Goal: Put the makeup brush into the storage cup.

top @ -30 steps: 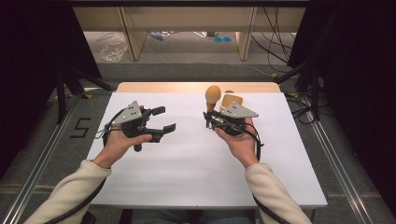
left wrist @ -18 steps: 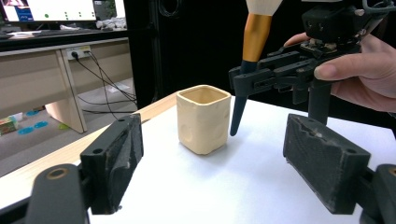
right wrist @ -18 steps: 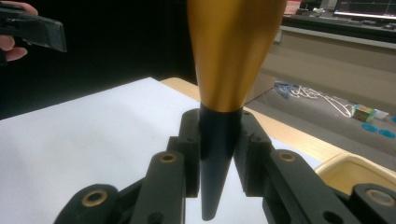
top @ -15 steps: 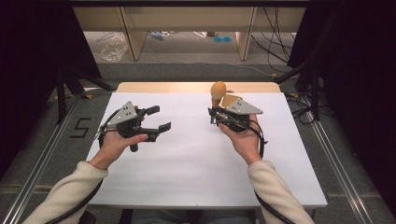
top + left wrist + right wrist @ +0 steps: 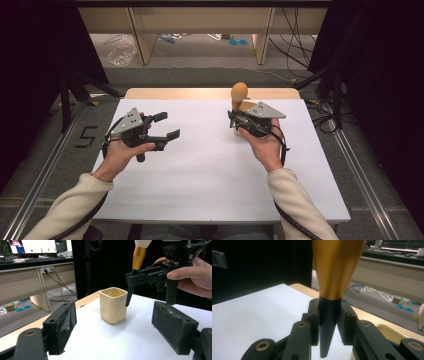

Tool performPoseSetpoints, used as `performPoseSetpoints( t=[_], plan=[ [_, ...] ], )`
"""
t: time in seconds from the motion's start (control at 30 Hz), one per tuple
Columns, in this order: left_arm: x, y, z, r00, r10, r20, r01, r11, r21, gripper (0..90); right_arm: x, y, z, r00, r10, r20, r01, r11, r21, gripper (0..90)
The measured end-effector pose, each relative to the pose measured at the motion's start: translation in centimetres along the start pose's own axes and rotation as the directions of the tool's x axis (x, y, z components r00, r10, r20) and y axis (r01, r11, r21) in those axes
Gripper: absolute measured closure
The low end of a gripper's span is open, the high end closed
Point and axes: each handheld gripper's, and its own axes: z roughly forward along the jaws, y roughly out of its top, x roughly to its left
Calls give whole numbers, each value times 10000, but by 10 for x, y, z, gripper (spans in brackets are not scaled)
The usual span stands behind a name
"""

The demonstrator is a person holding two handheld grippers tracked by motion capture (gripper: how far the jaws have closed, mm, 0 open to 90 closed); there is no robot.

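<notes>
bench legs [image 5: 141, 37] | floor cables [image 5: 295, 40] | plastic bag [image 5: 121, 50] (crumpled, clear)

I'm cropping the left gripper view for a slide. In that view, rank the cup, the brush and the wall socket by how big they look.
1. Cup, largest.
2. Brush, narrower, and cut off at the top, so its full size is unsure.
3. Wall socket, smallest, though it sits far back.

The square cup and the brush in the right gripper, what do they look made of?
Square cup: likely glazed ceramic or moulded plastic; cream, thick rim, soft sheen, dimples. Brush, clamped in the right gripper: gold ferrule looks metallic, smooth satin reflection; tapered black handle looks like glossy plastic or lacquered wood.
</notes>
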Motion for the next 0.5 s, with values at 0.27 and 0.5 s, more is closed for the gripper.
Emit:
performPoseSetpoints(
  t=[0.27,0.5],
  plan=[
    [2,0,-1,10000,-35,-75,35,10000,-52,194,-3,2,1,9997,238,83,-238,9997,26,753],
    [2,-1,1,10000,-16,0,16,10000,-17,193,-8,2,0,9993,320,170,-321,9995,56,753]
  ],
)
